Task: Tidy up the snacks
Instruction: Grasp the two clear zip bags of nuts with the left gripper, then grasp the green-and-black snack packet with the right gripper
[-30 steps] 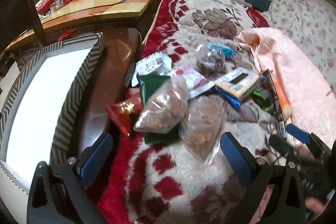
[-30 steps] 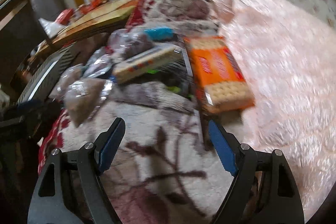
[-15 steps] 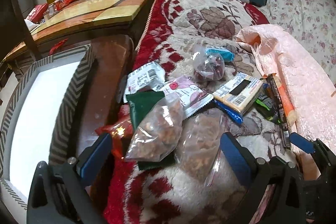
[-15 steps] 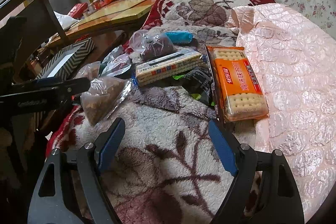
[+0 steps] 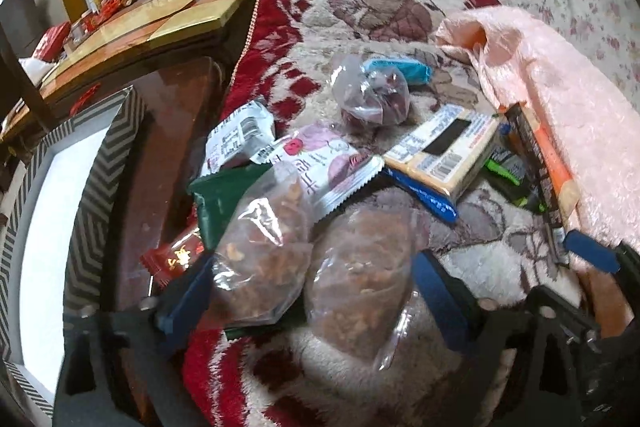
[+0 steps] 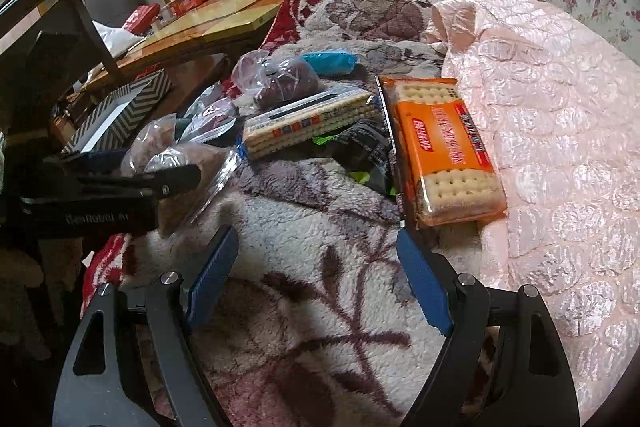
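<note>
The left gripper [image 5: 312,291], fingers apart, straddles two nut bags [image 5: 316,259] lying lengthwise toward 12 o'clock. The right gripper [image 6: 316,279], also spread, holds nothing; the crackers [image 6: 444,151] lie at 1 o'clock.

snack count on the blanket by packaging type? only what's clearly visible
Clear plastic bags: 3 (two nut bags, dark fruit bag)
Cracker packs: 2 (orange, pale)
Foil or printed pouches: 6 (white, pink-white, green, red, teal, black-green)
Total: 11
</note>
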Tool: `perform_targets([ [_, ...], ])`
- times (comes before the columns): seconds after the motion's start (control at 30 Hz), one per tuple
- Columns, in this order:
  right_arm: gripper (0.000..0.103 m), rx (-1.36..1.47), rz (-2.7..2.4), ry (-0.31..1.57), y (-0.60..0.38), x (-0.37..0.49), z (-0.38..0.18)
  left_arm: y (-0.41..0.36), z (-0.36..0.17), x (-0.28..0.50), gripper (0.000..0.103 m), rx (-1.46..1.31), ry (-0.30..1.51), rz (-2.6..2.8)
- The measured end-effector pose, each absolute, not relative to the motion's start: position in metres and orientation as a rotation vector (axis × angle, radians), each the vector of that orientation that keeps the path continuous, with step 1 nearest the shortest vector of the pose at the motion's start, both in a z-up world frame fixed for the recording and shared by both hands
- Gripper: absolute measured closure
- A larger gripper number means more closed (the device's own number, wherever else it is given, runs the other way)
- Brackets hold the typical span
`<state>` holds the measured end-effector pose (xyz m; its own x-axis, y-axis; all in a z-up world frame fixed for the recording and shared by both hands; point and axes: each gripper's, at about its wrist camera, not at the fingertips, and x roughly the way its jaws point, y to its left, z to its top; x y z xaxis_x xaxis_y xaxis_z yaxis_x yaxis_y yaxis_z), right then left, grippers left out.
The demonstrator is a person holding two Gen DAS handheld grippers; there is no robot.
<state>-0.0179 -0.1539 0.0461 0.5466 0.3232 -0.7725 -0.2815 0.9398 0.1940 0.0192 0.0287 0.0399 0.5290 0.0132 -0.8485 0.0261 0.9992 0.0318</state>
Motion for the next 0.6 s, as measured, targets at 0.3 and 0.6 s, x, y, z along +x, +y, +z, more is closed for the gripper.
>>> perform_targets([
  [0.3, 0.021, 0.134, 0.436, 0.94, -0.165, -0.005, 0.055, 0.029, 0.042, 0.018, 0.038, -0.012, 1.027, -0.053],
  [0.6, 0.021, 0.23, 0.566, 0.955, -0.17, 0.011, 0.062, 0.035, 0.047, 0.01, 0.043, -0.072, 1.031, -0.073],
])
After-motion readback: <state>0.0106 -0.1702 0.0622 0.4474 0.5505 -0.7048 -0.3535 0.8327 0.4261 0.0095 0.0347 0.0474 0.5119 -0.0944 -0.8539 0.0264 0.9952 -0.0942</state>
